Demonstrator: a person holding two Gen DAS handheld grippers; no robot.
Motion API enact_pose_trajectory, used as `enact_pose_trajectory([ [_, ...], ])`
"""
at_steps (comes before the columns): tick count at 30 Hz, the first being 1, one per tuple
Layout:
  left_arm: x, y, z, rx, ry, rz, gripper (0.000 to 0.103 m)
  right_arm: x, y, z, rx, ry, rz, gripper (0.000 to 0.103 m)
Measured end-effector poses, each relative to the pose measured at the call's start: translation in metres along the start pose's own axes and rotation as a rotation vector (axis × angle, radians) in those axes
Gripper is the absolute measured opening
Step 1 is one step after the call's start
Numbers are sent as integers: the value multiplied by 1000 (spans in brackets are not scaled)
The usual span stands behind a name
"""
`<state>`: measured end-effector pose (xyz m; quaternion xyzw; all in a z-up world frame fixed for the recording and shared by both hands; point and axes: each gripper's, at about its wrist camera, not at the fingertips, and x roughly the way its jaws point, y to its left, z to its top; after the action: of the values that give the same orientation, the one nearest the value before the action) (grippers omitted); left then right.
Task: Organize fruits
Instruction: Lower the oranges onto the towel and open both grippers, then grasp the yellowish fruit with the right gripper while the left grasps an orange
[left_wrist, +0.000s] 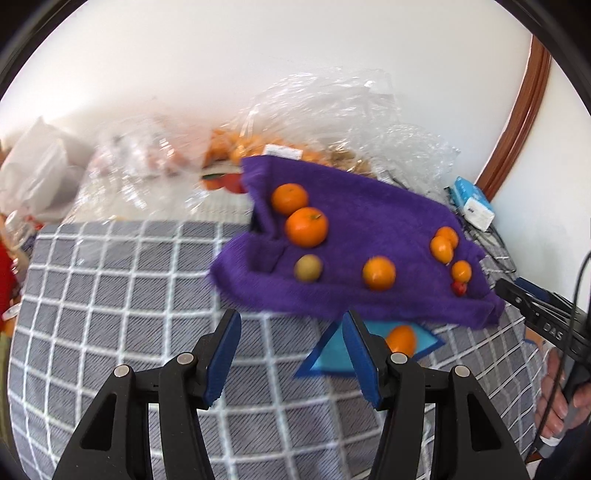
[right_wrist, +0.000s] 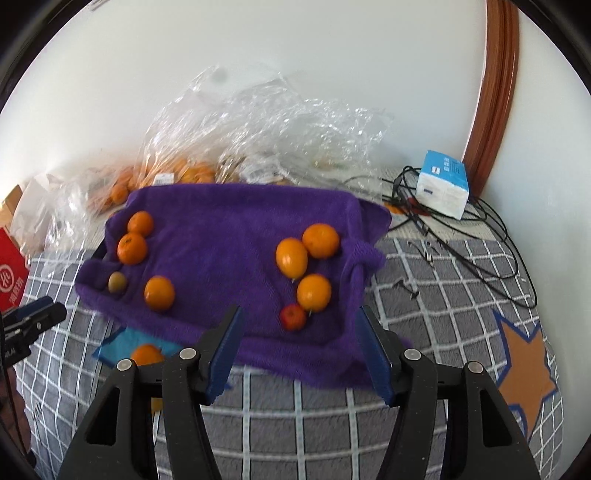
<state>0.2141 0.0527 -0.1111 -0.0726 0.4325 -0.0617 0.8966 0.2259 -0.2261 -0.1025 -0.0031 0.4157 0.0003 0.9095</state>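
While both grippers hung empty: a sorting job stood barely begun.
Left gripper (left_wrist: 290, 354): released, jaws spread wide, held over the checked cloth (left_wrist: 110, 295) just near of the purple towel (left_wrist: 369, 229).
Right gripper (right_wrist: 301, 350): likewise released, grasping nothing, poised at the towel's near edge.
Fruit: most lay scattered on the towel, a left group including a greenish one (right_wrist: 117, 282) and a right cluster of oranges with a small red fruit (right_wrist: 293, 316).
Sorted so far: one orange (right_wrist: 147, 354) sat on the blue patch (right_wrist: 122, 345), near-left of the towel.
Step in hand: apparently choosing the next fruit.
Next move: likely a short forward reach, jaws astride the red fruit, closing gently.
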Motion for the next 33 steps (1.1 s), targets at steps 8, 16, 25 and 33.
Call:
enact_pose_trajectory([
  [8,-7,31,-41,-25,21,76,55,-14,23,-36,-12,14,24,55],
  [16,-10,53,-68,-25,13,156,55,-9,48,-60,-32,41,55,44],
  [25,-8,66,-82,-32,5,190,55,-2,69,-72,-53,50,149,34],
  [33,-10,66,-87,-14,-9,181,57,7,92,-75,-61,51,270,34],
])
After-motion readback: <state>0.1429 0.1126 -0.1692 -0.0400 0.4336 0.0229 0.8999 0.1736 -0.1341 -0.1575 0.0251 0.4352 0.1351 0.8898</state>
